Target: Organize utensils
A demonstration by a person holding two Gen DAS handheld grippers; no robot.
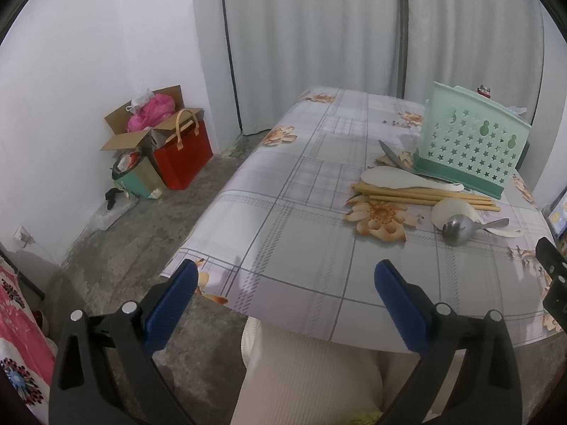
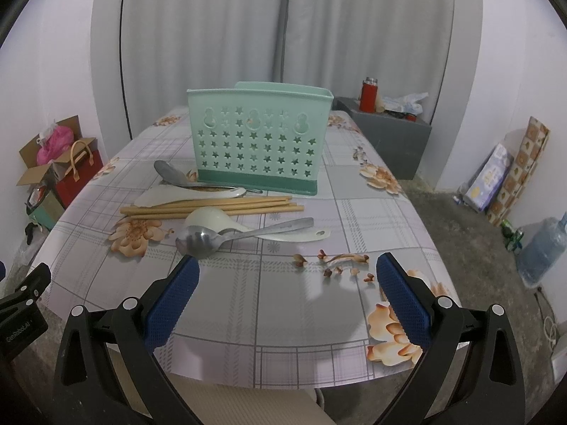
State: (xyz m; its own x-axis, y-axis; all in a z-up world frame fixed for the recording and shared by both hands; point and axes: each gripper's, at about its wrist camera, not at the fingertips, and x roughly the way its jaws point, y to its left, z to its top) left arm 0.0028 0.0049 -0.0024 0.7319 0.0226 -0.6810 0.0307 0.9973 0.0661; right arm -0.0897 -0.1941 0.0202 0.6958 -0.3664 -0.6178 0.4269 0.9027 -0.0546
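metal spoon (image 2: 203, 242) lies bowl-down just ahead of right gripper (image 2: 287, 285), by its left finger, across white ladle (image 2: 212, 220) | chopsticks (image 2: 212, 207), rice paddle (image 2: 184, 194), second spoon (image 2: 170, 173) beyond, before green holder (image 2: 260, 141) | right gripper wide open, empty | left gripper (image 1: 285, 288) wide open, empty, utensils ahead to its right

Soft, even indoor light, slightly dim and cool. The glossy plaid floral-print tabletop (image 2: 301, 304) shows pale glare and faint shadows near its front edge. Fisheye bending and dark vignetting mark the corners; focus is mildly soft.
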